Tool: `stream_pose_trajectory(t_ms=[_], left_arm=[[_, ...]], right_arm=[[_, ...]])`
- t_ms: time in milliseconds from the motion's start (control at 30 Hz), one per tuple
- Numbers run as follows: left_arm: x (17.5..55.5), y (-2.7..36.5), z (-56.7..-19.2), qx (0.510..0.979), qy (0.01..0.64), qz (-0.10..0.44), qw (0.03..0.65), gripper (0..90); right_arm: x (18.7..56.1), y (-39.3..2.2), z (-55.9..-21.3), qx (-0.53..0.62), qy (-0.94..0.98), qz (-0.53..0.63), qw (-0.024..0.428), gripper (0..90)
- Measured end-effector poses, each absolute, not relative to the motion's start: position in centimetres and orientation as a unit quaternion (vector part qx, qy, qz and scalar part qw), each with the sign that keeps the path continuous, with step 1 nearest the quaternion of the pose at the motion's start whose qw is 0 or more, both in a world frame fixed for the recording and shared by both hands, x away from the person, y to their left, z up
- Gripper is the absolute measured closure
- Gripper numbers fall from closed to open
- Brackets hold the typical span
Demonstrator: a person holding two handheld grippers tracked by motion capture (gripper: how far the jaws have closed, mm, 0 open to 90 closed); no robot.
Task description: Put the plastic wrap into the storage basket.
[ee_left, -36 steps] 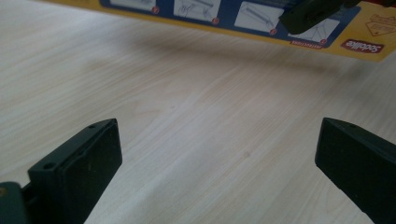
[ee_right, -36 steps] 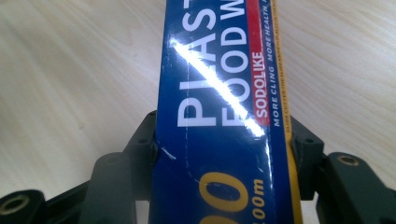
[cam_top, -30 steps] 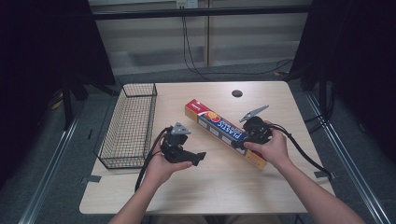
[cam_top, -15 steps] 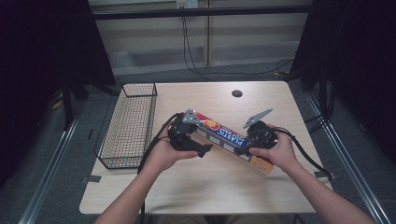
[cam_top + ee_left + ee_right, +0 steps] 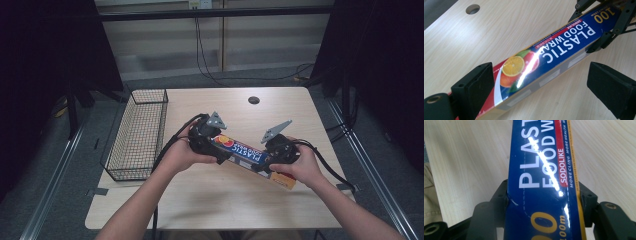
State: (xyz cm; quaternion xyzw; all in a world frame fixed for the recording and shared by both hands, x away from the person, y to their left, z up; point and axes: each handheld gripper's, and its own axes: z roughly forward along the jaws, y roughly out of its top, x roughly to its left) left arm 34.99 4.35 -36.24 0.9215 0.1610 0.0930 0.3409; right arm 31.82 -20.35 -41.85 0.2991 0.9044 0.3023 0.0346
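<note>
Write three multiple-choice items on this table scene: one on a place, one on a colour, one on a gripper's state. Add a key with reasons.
1. Where does the wire basket sit?
A. at the table's left edge
B. at its right edge
C. on the box

2. The plastic food wrap box is mainly:
A. green
B. blue
C. white

3. The left hand-held gripper has its jaws:
A. shut on the basket
B. clamped on a cable
C. open on either side of the box

Key: 1 A, the high view shows it at the left; 2 B, blue face with white lettering; 3 C, a gap shows beside the right jaw.
</note>
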Motion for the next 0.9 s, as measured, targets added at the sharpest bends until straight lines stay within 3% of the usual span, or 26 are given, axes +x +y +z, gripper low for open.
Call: stream_pose_trajectory(t_ms=[467, 900], left_arm=[[35.6, 1.6, -37.4, 0.957, 0.081, 0.068, 0.269, 6.9], [36.2, 0.6, -38.3, 0.968, 0.056, 0.058, 0.239, 7.7]], right_arm=[[31.5, -20.1, -41.6, 0.274, 0.913, 0.300, 0.029, 42.4], [31.2, -19.7, -41.6, 0.250, 0.924, 0.290, 0.021, 42.2]])
